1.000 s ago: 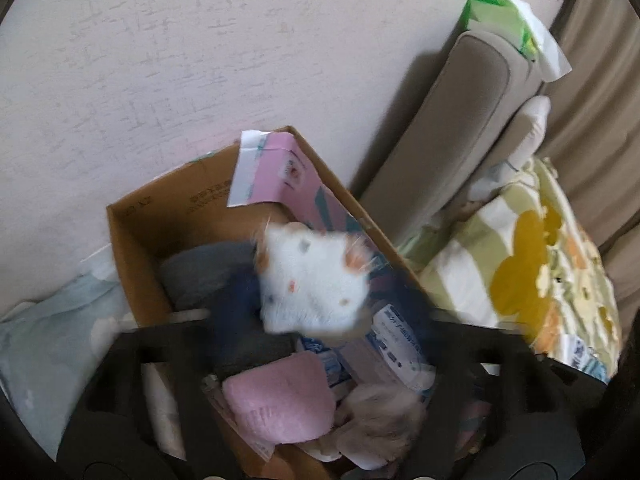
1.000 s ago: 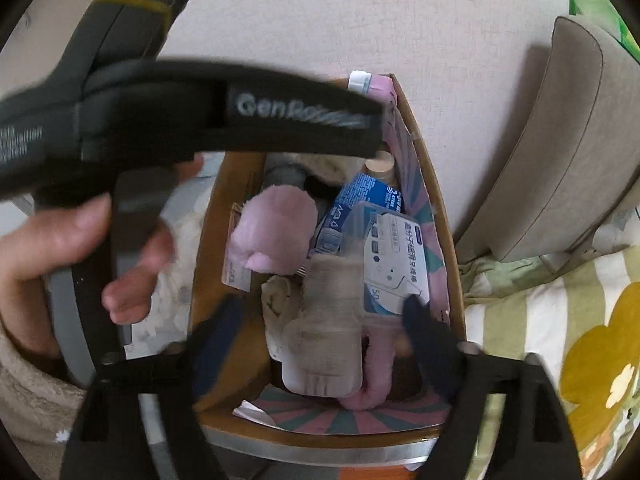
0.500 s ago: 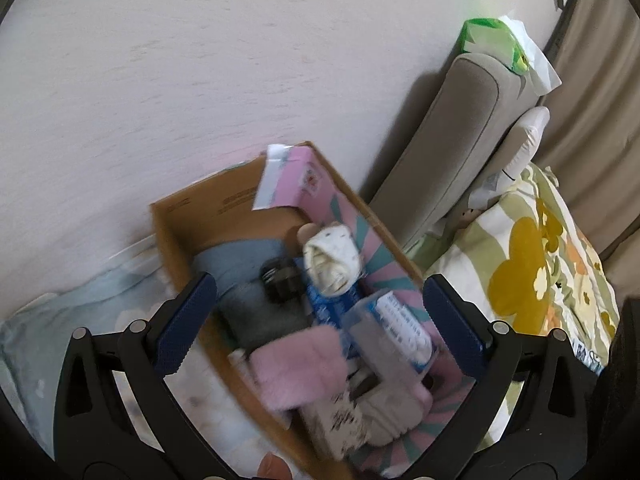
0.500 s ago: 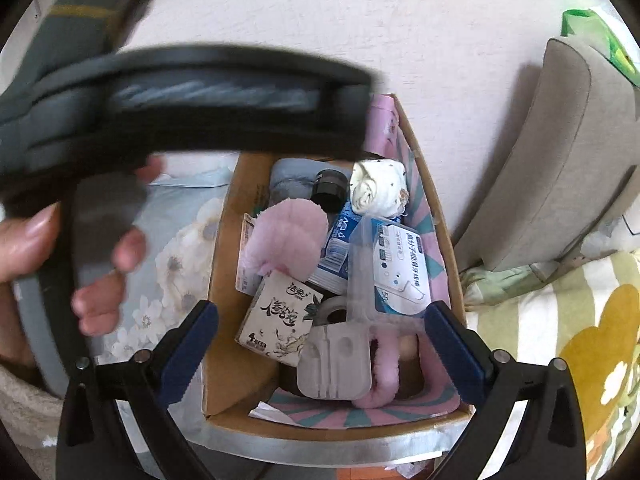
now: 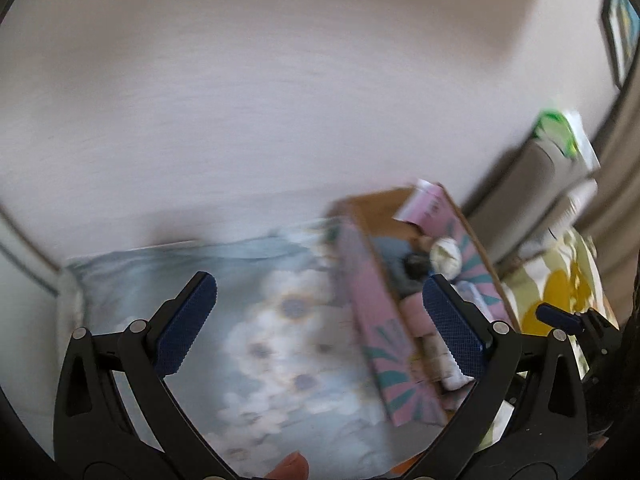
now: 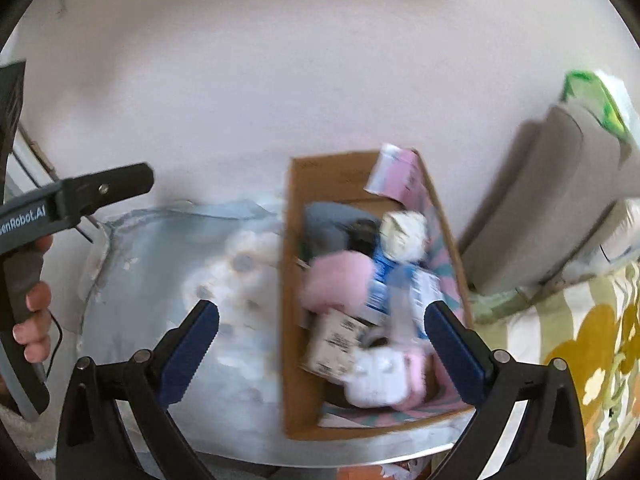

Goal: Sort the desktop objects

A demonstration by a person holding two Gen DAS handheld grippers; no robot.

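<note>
A cardboard box lined with pink patterned paper stands on the table, full of small things. In it lie a grey cloth, a white rolled ball, a pink fluffy piece, a blue-and-white packet, a tissue pack and a white plastic case. My right gripper hangs open above the box's near left side, holding nothing. My left gripper is open and empty over the floral cloth, left of the box. The picture is blurred.
A grey sofa arm with a green tissue pack on top stands to the right. A yellow-flowered blanket lies beside it. The wall runs behind the table. A hand holds the left tool's black body.
The left gripper let go of the white ball into the box, then swung left and up. The right gripper opened, left the white case in the box, and rose.
</note>
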